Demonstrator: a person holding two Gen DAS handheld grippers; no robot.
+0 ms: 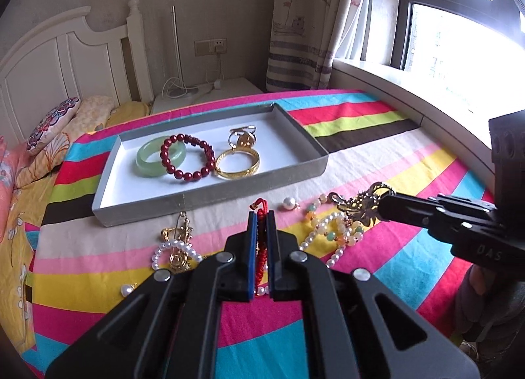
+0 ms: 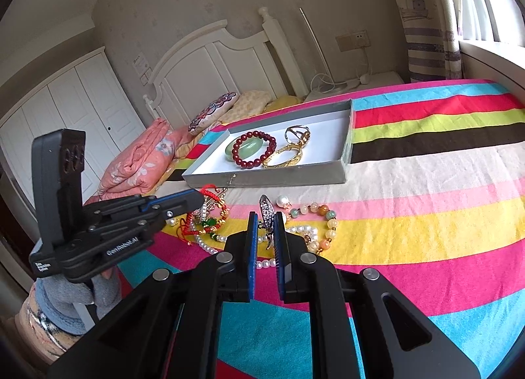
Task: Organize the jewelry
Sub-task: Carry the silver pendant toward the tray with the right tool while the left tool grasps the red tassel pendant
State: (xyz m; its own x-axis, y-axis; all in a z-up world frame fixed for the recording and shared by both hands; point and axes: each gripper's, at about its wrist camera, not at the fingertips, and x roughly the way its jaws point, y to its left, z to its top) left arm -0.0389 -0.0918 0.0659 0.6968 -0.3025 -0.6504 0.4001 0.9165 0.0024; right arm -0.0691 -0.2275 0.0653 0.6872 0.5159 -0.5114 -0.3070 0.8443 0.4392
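In the left wrist view, the left gripper (image 1: 261,218) is closed on a red cord bracelet (image 1: 261,247), whose knotted braid is pinched between the blue pads and pokes out past the tips. Straight ahead, the grey tray (image 1: 210,196) is seen with a white floor. In it lie a smooth green bangle (image 1: 147,159), a ring of glossy dark red beads (image 1: 187,160), an engraved gold bangle (image 1: 238,164) and a gold-and-silver ring (image 1: 242,136); that much is judged sorted. To the right, a gold filigree brooch (image 1: 364,205) is held by the right gripper (image 1: 385,201). Below it, pearls (image 1: 328,231) and pastel beads are left on the striped cloth (image 1: 393,162).

In the right wrist view, the right gripper (image 2: 265,218) is closed on the brooch (image 2: 266,211), which shows here as silvery and stone-studded. Beyond the tips a bead bracelet (image 2: 323,218) and pearl strands are left loose, near the tray (image 2: 262,178). To the left, the red cord (image 2: 210,190) is held by the left gripper (image 2: 197,200). Roughly half the pieces are judged still unsorted.
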